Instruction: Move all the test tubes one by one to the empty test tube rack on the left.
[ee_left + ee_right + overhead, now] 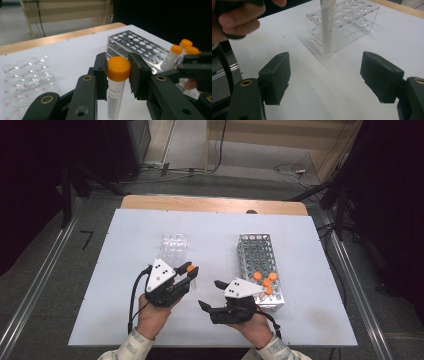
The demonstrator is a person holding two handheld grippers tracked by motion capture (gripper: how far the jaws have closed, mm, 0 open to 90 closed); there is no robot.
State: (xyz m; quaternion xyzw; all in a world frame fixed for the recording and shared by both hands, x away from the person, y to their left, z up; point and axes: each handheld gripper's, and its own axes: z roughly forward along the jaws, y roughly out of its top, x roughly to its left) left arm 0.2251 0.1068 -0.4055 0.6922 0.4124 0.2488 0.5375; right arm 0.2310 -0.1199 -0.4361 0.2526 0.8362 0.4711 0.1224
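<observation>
Beside the metal perforated tube rack point(260, 255), on its left, the left gripper point(191, 270) is clamped on a clear plastic tube with an orange screw cap point(118, 68), its two black pads pressing the cap from either side. The tube has a smooth, rounded orange cap, a translucent body whose contents look whitish, and faint printed lettering down its side; in the right gripper view its lower body point(327, 30) shows fine graduation marks and ends in a rounded tip. Its long axis runs close to vertical, cap up and tip down toward the pale worktop point(125, 310), and whether the tip touches the surface cannot be told. The tube hangs between the metal rack and a clear plastic tube rack point(174, 246) that lies farther left of the metal one. The right gripper point(210, 294), near the metal rack's front left corner, stands wide open with nothing between its jaws, just apart from the tube. Four more orange-capped tubes point(265, 281) stand upright in the near end of the metal rack.
</observation>
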